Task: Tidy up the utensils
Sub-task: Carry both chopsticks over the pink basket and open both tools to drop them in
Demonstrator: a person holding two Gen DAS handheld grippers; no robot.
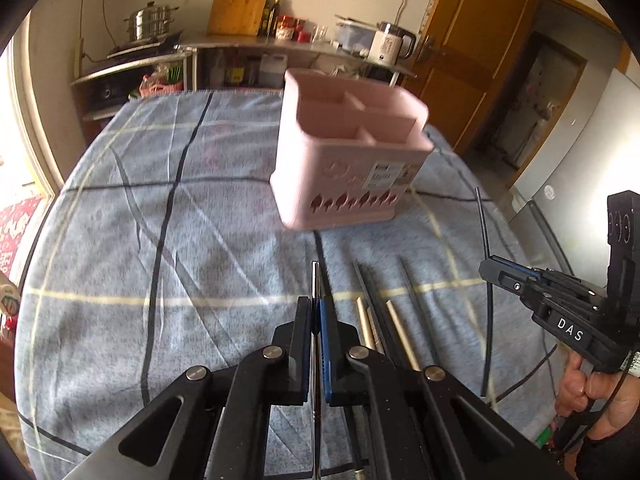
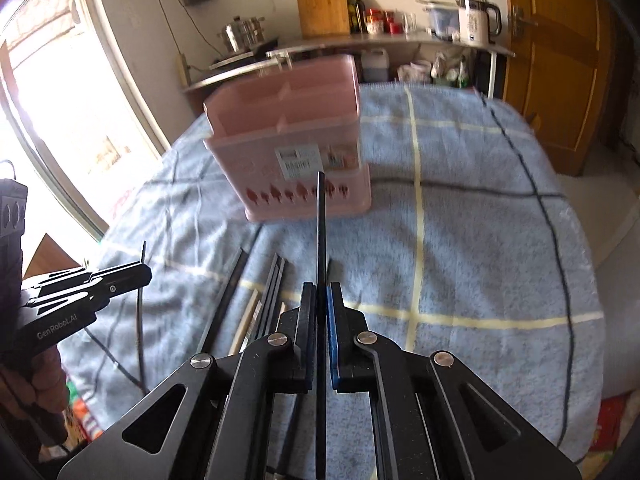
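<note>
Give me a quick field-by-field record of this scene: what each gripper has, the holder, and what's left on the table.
left gripper: shut on a thin metal chopstick
right gripper: shut on a black chopstick
pink holder: upright on the blue blanket, compartments look empty
loose chopsticks: lying on the blanket between the grippers

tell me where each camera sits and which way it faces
Left wrist: on the left gripper, shut on a thin metal chopstick; faces down across the blue plaid cloth toward the pink plastic utensil caddy; right gripper and hand at right.
Right wrist: on the right gripper, shut on a black chopstick; same direction; left gripper at left.
Shared: caddy, cloth, loose chopsticks.
</note>
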